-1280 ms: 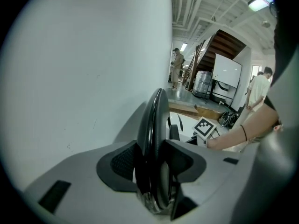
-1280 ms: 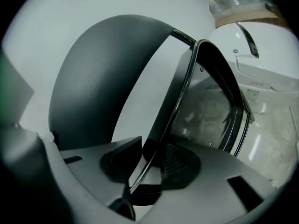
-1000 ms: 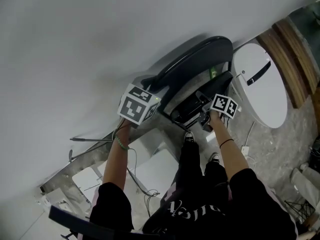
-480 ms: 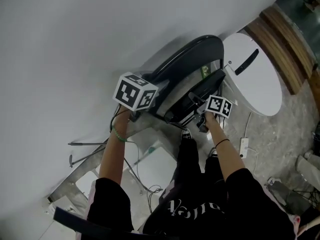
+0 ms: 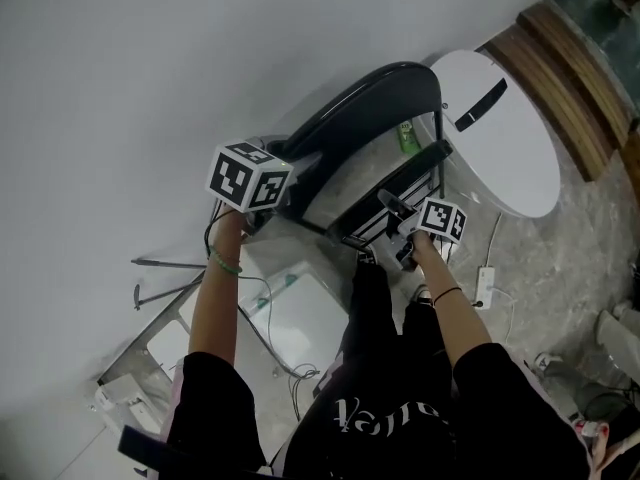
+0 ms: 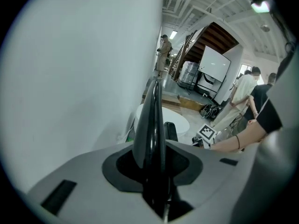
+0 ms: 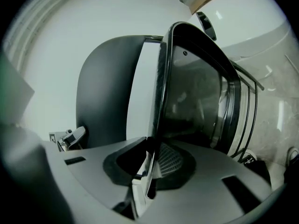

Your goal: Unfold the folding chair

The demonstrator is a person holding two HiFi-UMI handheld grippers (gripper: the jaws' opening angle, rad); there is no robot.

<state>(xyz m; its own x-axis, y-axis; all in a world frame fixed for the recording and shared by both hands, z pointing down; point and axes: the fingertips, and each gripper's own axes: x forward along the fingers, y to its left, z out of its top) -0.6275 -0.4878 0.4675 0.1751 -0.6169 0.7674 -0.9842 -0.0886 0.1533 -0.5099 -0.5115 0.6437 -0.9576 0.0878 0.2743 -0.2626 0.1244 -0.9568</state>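
Note:
The dark folding chair stands by the white wall, its curved backrest point(image 5: 372, 103) above the seat point(image 5: 400, 186). My left gripper point(image 5: 280, 203) holds the backrest's left end; in the left gripper view its jaws point(image 6: 156, 171) are shut on the glossy black backrest edge point(image 6: 150, 120). My right gripper point(image 5: 397, 220) is at the seat's front edge. In the right gripper view its jaws point(image 7: 149, 171) are closing, with the thin seat rim point(image 7: 161, 101) clamped between them. The chair's wire frame point(image 7: 247, 111) shows at the right.
A white round table point(image 5: 510, 138) stands just right of the chair. A metal frame point(image 5: 150, 348), a white board point(image 5: 300, 318), cables and a power strip point(image 5: 487, 288) lie on the floor by my legs. People point(image 6: 243, 92) stand far off.
Both grippers have shifted up and left in the head view with the chair. The backrest and seat stand further apart than before.

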